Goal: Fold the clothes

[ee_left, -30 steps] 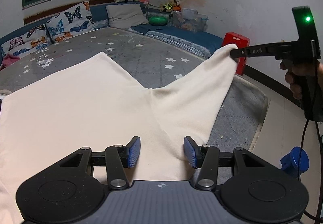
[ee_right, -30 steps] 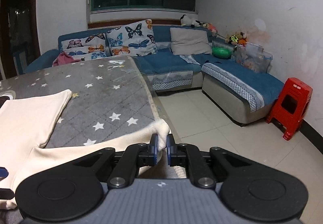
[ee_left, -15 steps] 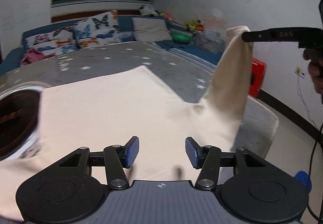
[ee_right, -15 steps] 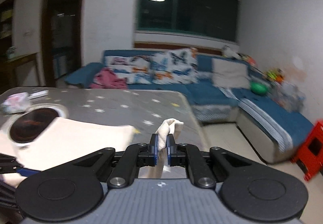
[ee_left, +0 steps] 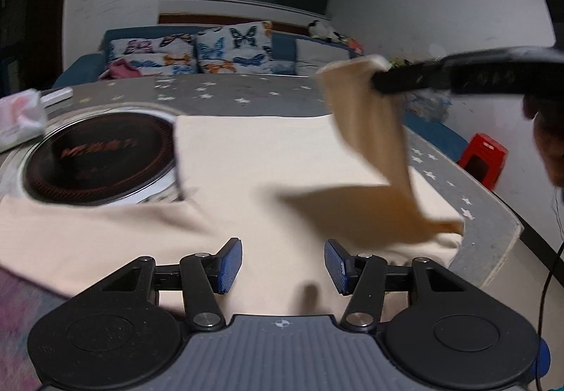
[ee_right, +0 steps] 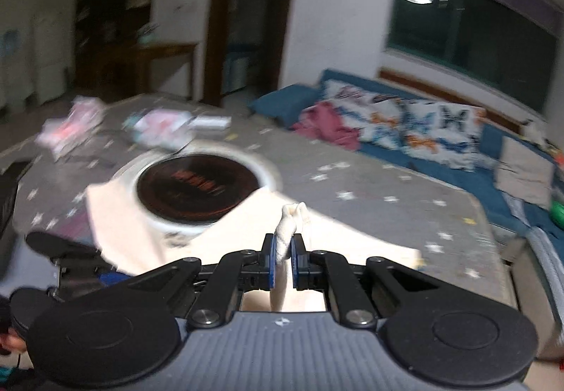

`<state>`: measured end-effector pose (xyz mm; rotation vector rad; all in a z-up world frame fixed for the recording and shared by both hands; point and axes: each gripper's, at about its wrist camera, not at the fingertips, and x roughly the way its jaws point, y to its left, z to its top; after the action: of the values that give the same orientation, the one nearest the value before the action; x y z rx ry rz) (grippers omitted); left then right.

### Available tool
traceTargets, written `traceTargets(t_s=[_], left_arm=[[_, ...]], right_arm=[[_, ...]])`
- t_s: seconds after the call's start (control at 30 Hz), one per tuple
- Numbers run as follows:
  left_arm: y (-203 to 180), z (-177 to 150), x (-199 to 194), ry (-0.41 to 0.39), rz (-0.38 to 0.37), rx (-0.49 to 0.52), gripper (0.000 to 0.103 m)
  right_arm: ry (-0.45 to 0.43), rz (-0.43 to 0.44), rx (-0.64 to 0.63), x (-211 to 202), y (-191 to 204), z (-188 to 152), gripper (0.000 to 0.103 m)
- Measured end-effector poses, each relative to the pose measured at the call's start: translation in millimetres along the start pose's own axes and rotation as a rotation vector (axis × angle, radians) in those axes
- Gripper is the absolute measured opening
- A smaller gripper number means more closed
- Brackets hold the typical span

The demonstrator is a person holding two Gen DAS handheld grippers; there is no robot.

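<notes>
A cream garment (ee_left: 253,158) lies spread on the grey star-patterned table (ee_left: 225,91). My right gripper (ee_right: 283,251) is shut on the end of its sleeve (ee_right: 287,232) and holds it in the air; in the left wrist view the lifted sleeve (ee_left: 370,116) hangs from the right gripper (ee_left: 379,82) above the garment's body. My left gripper (ee_left: 283,266) is open and empty, low over the garment's near edge.
A round black cooktop (ee_left: 102,154) set in the table is partly covered by the garment. Packets (ee_right: 158,124) lie at the table's far side. A blue sofa (ee_right: 405,130) with butterfly cushions stands behind. A red stool (ee_left: 484,158) is on the floor at the right.
My right gripper has swung the sleeve up and leftward over the garment's body. Both views have turned left, so the cooktop now shows. The left gripper stays open.
</notes>
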<state>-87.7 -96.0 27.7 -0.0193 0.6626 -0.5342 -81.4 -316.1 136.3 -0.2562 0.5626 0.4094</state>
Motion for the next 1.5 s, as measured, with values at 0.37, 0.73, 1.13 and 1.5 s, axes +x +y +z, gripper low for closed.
traceTargets(t_s=[0.37,0.73,1.13,1.5], left_arm=[[10.7,-2.1,-6.7,-0.003,0.023,-0.034,0.056],[-3.0,12.5,10.7,-0.008,-0.002,-0.010,0.055],[-10.0,9.6,31.0,0.059,-0.002,0.017,0.056],[-4.9,12.7,33.3,0.059,0.012,-0.006,0.056]], right_arm=[[0.093,0.104,-0.037,34.5,22.6,-16.0,0.018],[0.193,-0.040,0.045,8.4,-47.8,-60.7,0.018],[0.227,-0.029,0.065,11.2,-63.8,-95.3,0.017],[0.218,-0.014,0.060,30.5,-66.4,-93.2,0.017]])
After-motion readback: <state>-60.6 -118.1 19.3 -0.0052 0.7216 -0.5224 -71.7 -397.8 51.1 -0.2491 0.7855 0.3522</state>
